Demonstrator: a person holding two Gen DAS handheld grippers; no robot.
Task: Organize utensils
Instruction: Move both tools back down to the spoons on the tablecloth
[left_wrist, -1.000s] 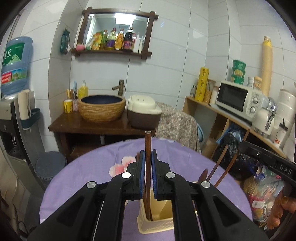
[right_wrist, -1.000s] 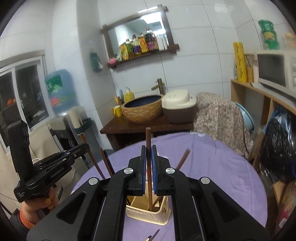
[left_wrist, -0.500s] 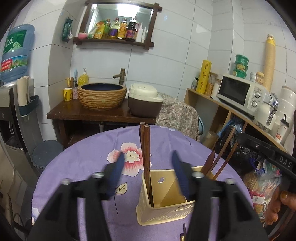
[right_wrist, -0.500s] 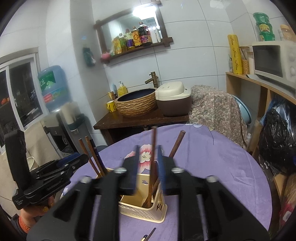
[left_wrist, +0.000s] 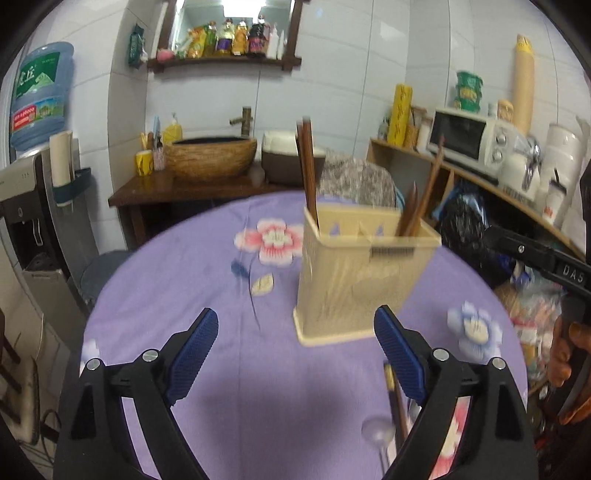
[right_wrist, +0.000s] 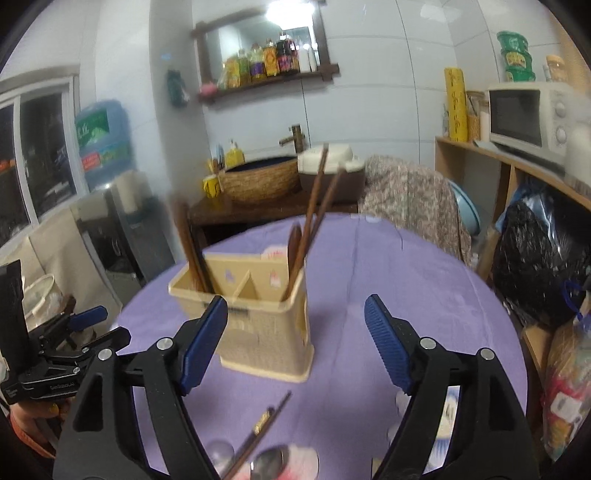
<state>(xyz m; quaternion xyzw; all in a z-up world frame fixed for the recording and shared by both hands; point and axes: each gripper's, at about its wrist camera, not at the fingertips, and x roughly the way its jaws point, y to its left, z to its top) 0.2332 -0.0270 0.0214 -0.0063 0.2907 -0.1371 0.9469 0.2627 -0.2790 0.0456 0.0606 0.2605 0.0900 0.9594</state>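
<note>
chopsticks (left_wrist: 308, 166) stand in the holder (left_wrist: 354, 280); both tongs (left_wrist: 295, 354) (right_wrist: 295, 343) just spread open, empty; spoon (right_wrist: 269, 461) and stick (right_wrist: 258, 428) remain near on the surface (left_wrist: 207, 280).

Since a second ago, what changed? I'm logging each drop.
Both hand-held grippers let go: the left hand-held gripper and right hand-held gripper each released a chopstick into the utensil holder, their jaws have just been opening, nothing between them, and drew back lower. The holder stayed on the purple tablecloth; loose utensils remain.
</note>
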